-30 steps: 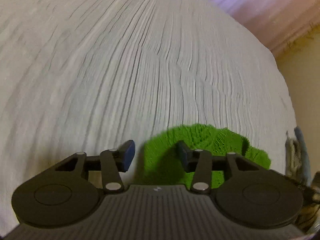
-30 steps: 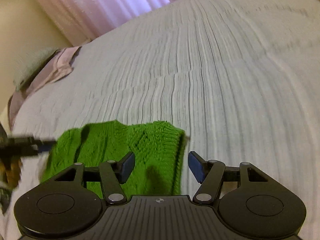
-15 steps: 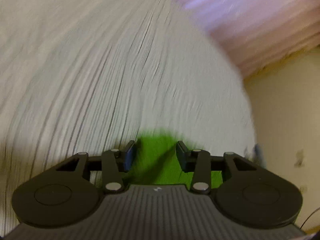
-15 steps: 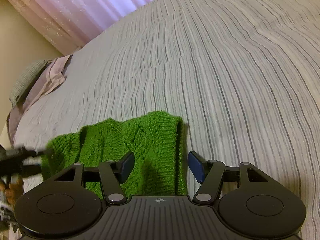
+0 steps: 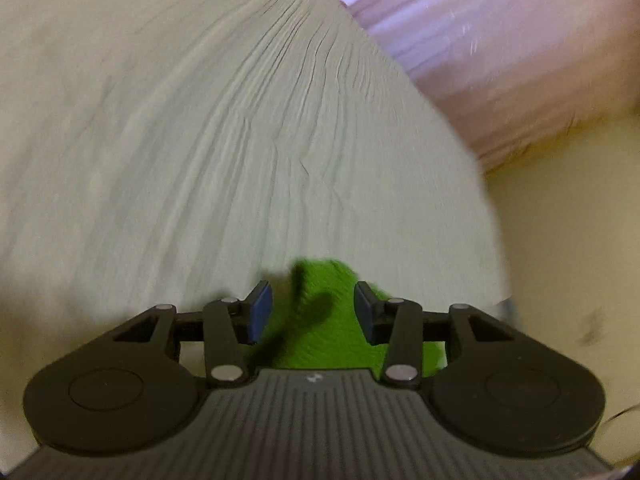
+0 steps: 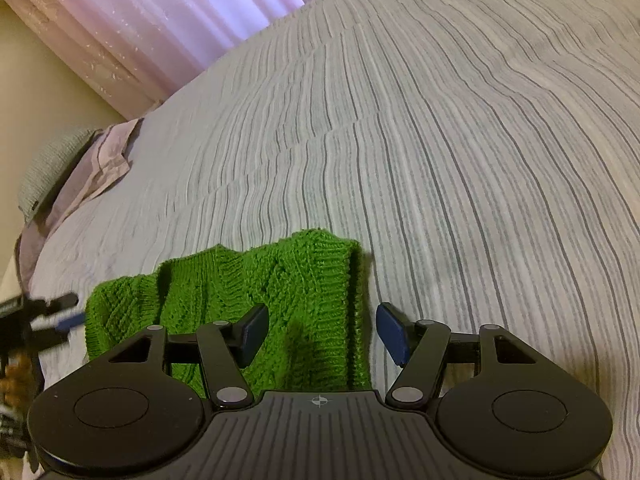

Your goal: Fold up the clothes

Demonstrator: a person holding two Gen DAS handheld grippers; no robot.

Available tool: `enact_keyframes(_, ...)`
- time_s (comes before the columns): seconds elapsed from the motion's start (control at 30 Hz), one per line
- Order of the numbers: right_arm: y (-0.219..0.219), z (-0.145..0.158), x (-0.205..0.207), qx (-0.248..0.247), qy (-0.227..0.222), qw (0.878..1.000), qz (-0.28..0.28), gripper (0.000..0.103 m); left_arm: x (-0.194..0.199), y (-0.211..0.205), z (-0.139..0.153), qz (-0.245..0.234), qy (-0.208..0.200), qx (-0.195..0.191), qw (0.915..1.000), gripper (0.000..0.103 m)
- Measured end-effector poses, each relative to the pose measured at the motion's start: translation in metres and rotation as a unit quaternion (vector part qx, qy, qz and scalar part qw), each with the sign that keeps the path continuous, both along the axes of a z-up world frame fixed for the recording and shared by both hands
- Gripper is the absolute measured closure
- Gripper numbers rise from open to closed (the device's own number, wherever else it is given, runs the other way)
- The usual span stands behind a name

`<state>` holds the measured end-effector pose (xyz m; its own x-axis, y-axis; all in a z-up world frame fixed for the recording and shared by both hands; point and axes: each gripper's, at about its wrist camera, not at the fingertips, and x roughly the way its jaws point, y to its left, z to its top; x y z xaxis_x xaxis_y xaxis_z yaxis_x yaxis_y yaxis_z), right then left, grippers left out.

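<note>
Right tool [image 6: 322, 330]: fingers apart, empty, poised over the ribbed edge of the green sweater [image 6: 280, 300] at lower centre of frame. Left tool [image 5: 313, 312]: fingers apart, empty, above the sweater's other end; view blurred. Sweater: bunched on striped bed [image 6: 460, 160], near its edge. Curtain [image 6: 160, 20]: upper left. Advice: lower both tools squarely, clamp matching corners, lift evenly.

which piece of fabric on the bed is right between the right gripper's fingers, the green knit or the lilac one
The green knit sweater: it lies between the open right gripper. The lilac cloth sits far off at the bed's edge.
</note>
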<state>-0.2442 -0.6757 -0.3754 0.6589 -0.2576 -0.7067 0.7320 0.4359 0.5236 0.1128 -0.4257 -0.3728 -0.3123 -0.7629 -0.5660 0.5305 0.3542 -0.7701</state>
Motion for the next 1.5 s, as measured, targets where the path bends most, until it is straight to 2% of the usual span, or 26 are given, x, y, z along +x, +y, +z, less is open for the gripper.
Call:
enact_keyframes(0.07,0.0,0.0,-0.001,0.0,0.001,1.0,0.002,0.04,0.003,-0.007,-0.008,-0.001,0.031,-0.016,0.9994,0.064)
enact_keyframes(0.1,0.0,0.0,-0.002,-0.001,0.003,1.0,0.004,0.04,-0.003,-0.02,-0.011,-0.007,0.027,-0.013,0.9995,0.067)
enact_keyframes(0.13,0.001,-0.001,-0.002,-0.003,0.005,1.0,0.005,0.04,-0.007,-0.032,-0.014,-0.012,0.018,-0.007,0.9997,0.083)
enact_keyframes(0.17,0.001,-0.001,-0.001,-0.004,0.007,1.0,0.006,0.04,-0.006,-0.041,-0.014,-0.009,-0.02,0.006,0.9997,0.097)
enact_keyframes(0.2,0.002,-0.002,0.0,-0.007,0.01,1.0,0.007,0.04,-0.006,-0.05,-0.014,-0.006,-0.058,0.019,0.9982,0.101)
enact_keyframes(0.23,0.002,-0.001,0.002,-0.01,0.014,1.0,0.006,0.04,-0.006,-0.059,-0.014,-0.006,-0.098,0.031,0.9947,0.101)
enact_keyframes(0.3,0.004,0.0,0.005,-0.018,0.023,1.0,0.003,0.04,-0.018,-0.074,-0.015,-0.03,-0.206,0.053,0.9767,0.099)
enact_keyframes(0.4,0.008,0.008,0.006,-0.043,0.042,0.998,-0.007,0.04,-0.042,-0.079,-0.002,-0.07,-0.293,0.063,0.9513,0.095)
enact_keyframes(0.43,0.01,0.012,0.007,-0.06,0.049,0.997,-0.009,0.04,-0.047,-0.077,0.005,-0.076,-0.312,0.058,0.9454,0.095)
enact_keyframes(0.57,0.027,0.033,0.011,-0.122,0.063,0.99,0.005,0.04,-0.046,-0.057,0.023,-0.053,-0.3,0.025,0.9522,0.094)
enact_keyframes(0.6,0.033,0.036,0.015,-0.132,0.066,0.989,0.025,0.04,-0.05,-0.051,0.028,-0.055,-0.311,0.021,0.9487,0.094)
enact_keyframes(0.7,0.051,0.039,0.035,-0.158,0.096,0.978,0.096,0.04,-0.064,-0.049,0.039,-0.028,-0.376,0.029,0.9257,0.094)
enact_keyframes(0.77,0.062,0.035,0.049,-0.181,0.122,0.967,0.133,0.04,-0.054,-0.044,0.033,0.029,-0.379,0.046,0.924,0.091)
enact_keyframes(0.8,0.064,0.033,0.054,-0.187,0.13,0.964,0.141,0.04,-0.047,-0.041,0.032,0.052,-0.366,0.054,0.9275,0.09)
enact_keyframes(0.87,0.062,0.03,0.061,-0.187,0.13,0.963,0.143,0.04,-0.036,-0.043,0.032,0.049,-0.314,0.041,0.9473,0.09)
enact_keyframes(0.93,0.057,0.026,0.067,-0.181,0.126,0.965,0.142,0.04,-0.043,-0.045,0.026,-0.042,-0.274,0.027,0.9604,0.09)
enact_keyframes(0.97,0.053,0.022,0.071,-0.18,0.133,0.964,0.144,0.04,-0.047,-0.046,0.023,-0.086,-0.259,0.023,0.9618,0.09)
enact_keyframes(1.03,0.044,0.012,0.08,-0.183,0.153,0.96,0.145,0.04,-0.067,-0.066,0.005,-0.144,-0.3,0.05,0.9417,0.084)
enact_keyframes(1.07,0.039,0.006,0.086,-0.199,0.174,0.954,0.141,0.04,-0.067,-0.076,-0.004,-0.148,-0.321,0.07,0.9329,0.085)
enact_keyframes(1.1,0.033,0.001,0.091,-0.215,0.193,0.948,0.132,0.04,-0.065,-0.084,-0.012,-0.146,-0.336,0.086,0.9266,0.094)
enact_keyframes(1.17,0.018,0.002,0.09,-0.225,0.215,0.946,0.086,0.04,-0.049,-0.087,-0.01,-0.096,-0.309,0.088,0.942,0.099)
enact_keyframes(1.2,0.012,0.008,0.083,-0.214,0.203,0.953,0.064,0.04,-0.045,-0.081,-0.001,-0.074,-0.299,0.074,0.9484,0.099)
enact_keyframes(1.27,0.013,0.026,0.064,-0.209,0.166,0.963,0.036,0.04,-0.039,-0.07,0.015,-0.034,-0.283,0.049,0.9572,0.088)
enact_keyframes(1.3,0.019,0.034,0.057,-0.209,0.155,0.965,0.038,0.04,-0.045,-0.062,0.022,-0.041,-0.3,0.044,0.952,0.083)
enact_keyframes(1.37,0.041,0.046,0.045,-0.205,0.144,0.966,0.061,0.04,-0.068,-0.034,0.034,-0.071,-0.326,0.037,0.9418,0.083)
enact_keyframes(1.5,0.111,0.043,0.027,-0.184,0.148,0.96,0.153,0.04,-0.106,0.031,0.022,-0.149,-0.324,0.066,0.932,0.083)
